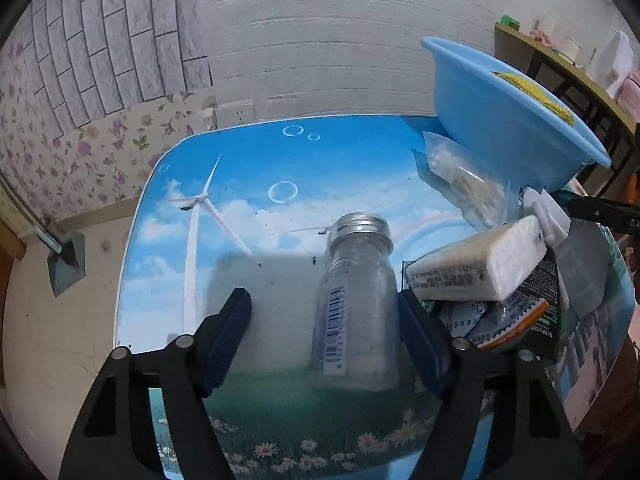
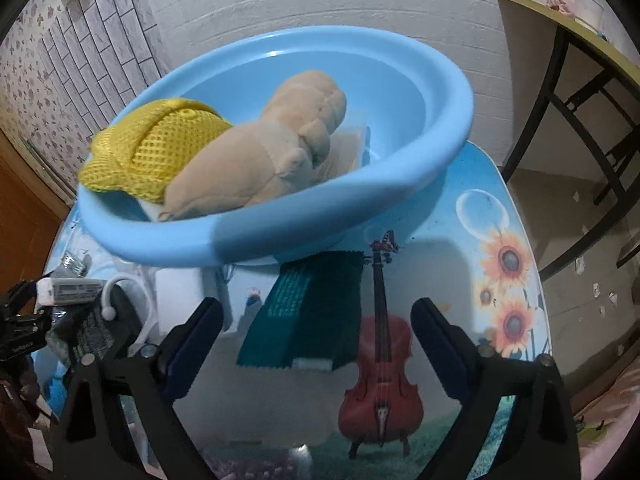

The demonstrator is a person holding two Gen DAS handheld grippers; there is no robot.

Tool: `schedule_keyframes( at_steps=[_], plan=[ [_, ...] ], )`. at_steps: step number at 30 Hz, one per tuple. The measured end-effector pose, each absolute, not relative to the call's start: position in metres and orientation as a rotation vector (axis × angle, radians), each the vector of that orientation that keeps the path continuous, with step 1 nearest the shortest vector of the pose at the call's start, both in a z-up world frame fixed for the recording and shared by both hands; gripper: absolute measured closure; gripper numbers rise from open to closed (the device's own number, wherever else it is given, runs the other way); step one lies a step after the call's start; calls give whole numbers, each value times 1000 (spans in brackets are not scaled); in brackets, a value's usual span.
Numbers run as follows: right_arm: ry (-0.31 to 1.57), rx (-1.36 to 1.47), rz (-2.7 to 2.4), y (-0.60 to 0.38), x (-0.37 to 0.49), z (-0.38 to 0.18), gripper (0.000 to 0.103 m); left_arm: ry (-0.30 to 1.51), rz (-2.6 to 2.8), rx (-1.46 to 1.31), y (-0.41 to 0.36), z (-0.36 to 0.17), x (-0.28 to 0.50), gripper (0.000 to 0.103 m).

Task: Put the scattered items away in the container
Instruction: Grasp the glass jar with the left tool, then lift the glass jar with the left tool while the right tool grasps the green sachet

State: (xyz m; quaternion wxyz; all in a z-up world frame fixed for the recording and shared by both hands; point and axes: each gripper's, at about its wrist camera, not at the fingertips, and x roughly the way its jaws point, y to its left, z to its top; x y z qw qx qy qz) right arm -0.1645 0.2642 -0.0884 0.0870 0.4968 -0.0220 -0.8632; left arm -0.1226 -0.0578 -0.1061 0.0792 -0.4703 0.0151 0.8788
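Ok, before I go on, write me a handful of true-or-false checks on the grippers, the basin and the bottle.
1. The left gripper is open, with the clear bottle standing between its fingers. True.
2. The bottle has no cap. False: a silver screw cap is on it.
3. The blue basin holds a beige plush toy and a yellow mesh item. True.
4. The right gripper grips the green packet. False: it is open; the packet lies on the table beyond it.
5. The tissue pack lies inside the basin. False: it rests on other packets beside the bottle.
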Motion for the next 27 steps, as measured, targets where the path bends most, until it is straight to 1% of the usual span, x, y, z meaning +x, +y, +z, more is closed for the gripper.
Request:
schedule_keyframes(
  at_steps=[1,2,3,4,5,6,8,9,10,11,14,16,27],
  plan=[
    [-68,1480,-2555,264,-167,-91,16,58,2633,-1403,-57,-106,-124,40],
    [-98,1490,-2518,264,-170,-95,20,77,2639,-1400,-55,-106,-124,45],
    [-114,1502,-2503,264,-171,-97,23,95,2642,-1398,-53,-105,-124,54],
    [-116,1508,-2507,265,-173,-99,23,95,2635,-1397,-52,-104,-126,63],
    [-94,1507,-2520,264,-173,-99,24,89,2627,-1399,-51,-103,-126,65],
    [-83,1507,-2523,263,-174,-99,25,86,2623,-1404,-51,-103,-127,65],
    [-67,1503,-2522,262,-173,-99,32,90,2620,-1403,-49,-102,-127,65],
    [-48,1502,-2513,261,-173,-98,43,93,2617,-1402,-49,-102,-127,65],
    [-33,1503,-2503,261,-173,-98,51,94,2614,-1403,-49,-102,-127,65],
    [-36,1504,-2499,262,-173,-97,53,87,2608,-1404,-49,-102,-126,65],
    [-64,1508,-2492,266,-170,-97,55,46,2598,-1403,-50,-99,-124,65],
    [-88,1510,-2492,270,-168,-96,60,48,2616,-1390,-49,-94,-120,65],
    [-135,1382,-2552,285,-132,-63,62,10,2665,-1303,-48,-63,-96,65]
  ],
)
